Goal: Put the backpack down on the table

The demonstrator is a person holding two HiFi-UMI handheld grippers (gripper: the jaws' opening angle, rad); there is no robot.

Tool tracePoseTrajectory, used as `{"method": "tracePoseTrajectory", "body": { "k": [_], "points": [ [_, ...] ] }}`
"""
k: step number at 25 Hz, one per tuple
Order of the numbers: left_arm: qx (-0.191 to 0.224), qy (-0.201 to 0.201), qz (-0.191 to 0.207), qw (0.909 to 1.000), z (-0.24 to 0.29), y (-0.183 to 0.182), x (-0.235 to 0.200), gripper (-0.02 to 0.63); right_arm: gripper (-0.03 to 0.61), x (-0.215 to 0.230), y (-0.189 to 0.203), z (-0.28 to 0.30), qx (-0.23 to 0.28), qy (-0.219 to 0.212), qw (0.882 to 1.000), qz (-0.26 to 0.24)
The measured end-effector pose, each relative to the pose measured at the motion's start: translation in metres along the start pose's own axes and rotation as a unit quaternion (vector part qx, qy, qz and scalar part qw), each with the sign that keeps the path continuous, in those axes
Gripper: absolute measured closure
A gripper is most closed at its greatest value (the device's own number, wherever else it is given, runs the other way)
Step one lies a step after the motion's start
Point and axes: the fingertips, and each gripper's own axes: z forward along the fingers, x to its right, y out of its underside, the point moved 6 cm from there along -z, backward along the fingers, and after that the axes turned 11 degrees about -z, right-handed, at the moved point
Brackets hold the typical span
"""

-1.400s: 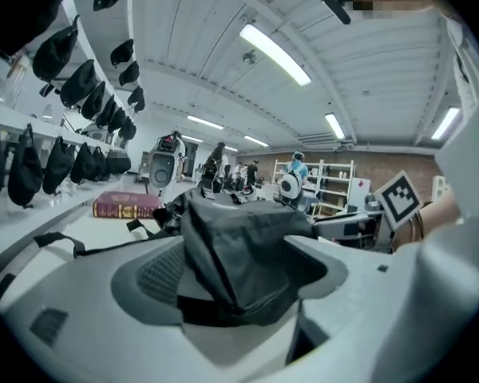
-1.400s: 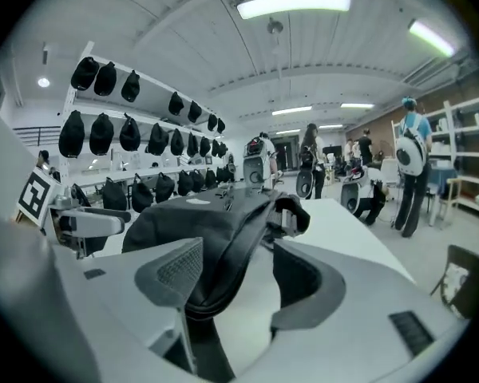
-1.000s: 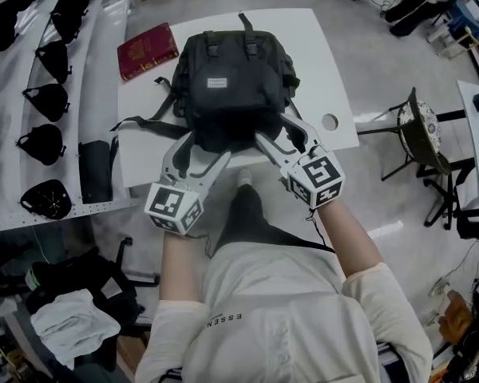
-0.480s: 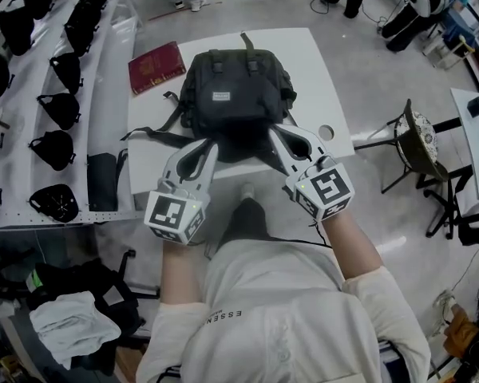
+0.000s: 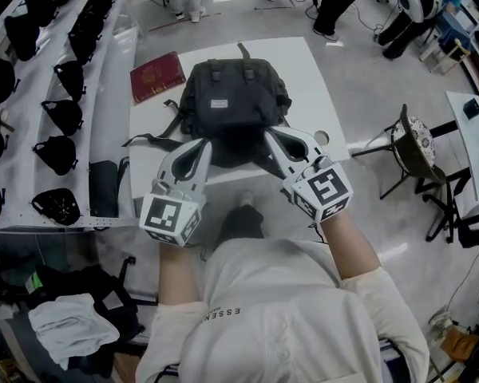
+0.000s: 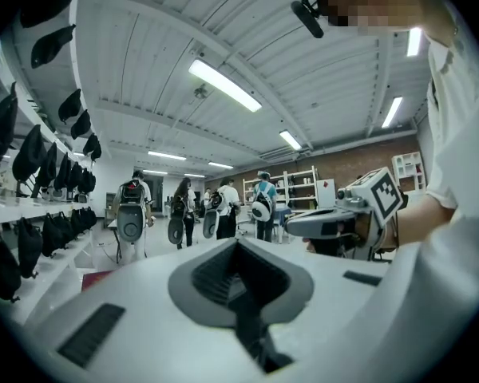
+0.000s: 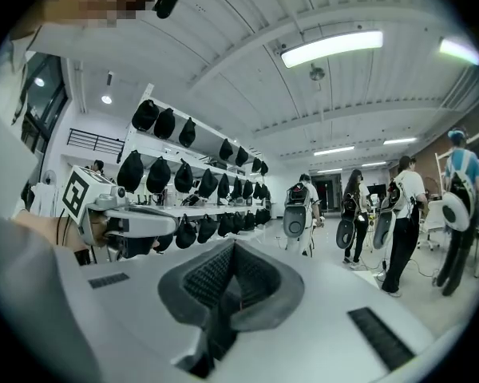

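Lining the far left, white shelves point(image 5: 104, 70) carry rows of black caps point(image 5: 64, 74). Just right of them a red book point(image 5: 157, 76) lies on the back left corner of the white tabletop point(image 5: 319, 78). The left claw point(image 5: 203, 145) hangs over the near edge of the tabletop with its jaws pressed together, and its own view shows nothing between them, only the room beyond. A loose strap point(image 5: 156, 140) trails from the backpack toward the tabletop's left edge. The black backpack point(image 5: 235, 94) lies flat in the middle of the tabletop, its top handle pointing away from the person. The right claw point(image 5: 270, 136) is level with the left one at the backpack's near side, also closed tight and empty. Further right there is a round hole point(image 5: 321, 138) in the tabletop, then a stool point(image 5: 419, 138) on the floor.
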Motion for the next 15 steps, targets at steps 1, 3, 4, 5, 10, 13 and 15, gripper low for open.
{"method": "tracePoseTrajectory", "body": {
  "k": [1,3,4,5,10,13,15],
  "points": [
    [0.0,-0.001,0.001,1.0,0.0,-0.001,0.0,0.611,0.565,0.0,-0.001,-0.001,0.001,-0.003,1.0,0.0],
    [0.0,-0.001,0.002,1.0,0.0,-0.001,0.001,0.611,0.565,-0.004,-0.003,-0.002,0.004,-0.018,1.0,-0.002],
    [0.0,-0.002,0.001,1.0,0.0,-0.001,0.0,0.611,0.565,-0.007,-0.004,-0.001,0.006,-0.029,1.0,-0.006],
    [-0.001,-0.002,0.001,1.0,-0.001,0.0,0.0,0.611,0.565,-0.01,-0.005,-0.001,0.009,-0.038,0.999,-0.009],
    [-0.002,-0.001,0.003,1.0,-0.002,0.001,0.0,0.611,0.565,-0.014,-0.007,0.002,0.013,-0.046,0.999,-0.012],
    [0.002,-0.001,0.004,1.0,-0.003,-0.001,-0.001,0.611,0.565,-0.012,-0.007,0.003,0.017,-0.039,0.999,-0.01],
    [0.003,-0.003,0.005,1.0,-0.003,-0.002,-0.002,0.611,0.565,-0.012,-0.007,0.004,0.017,-0.038,0.999,-0.009]
  ]
}}
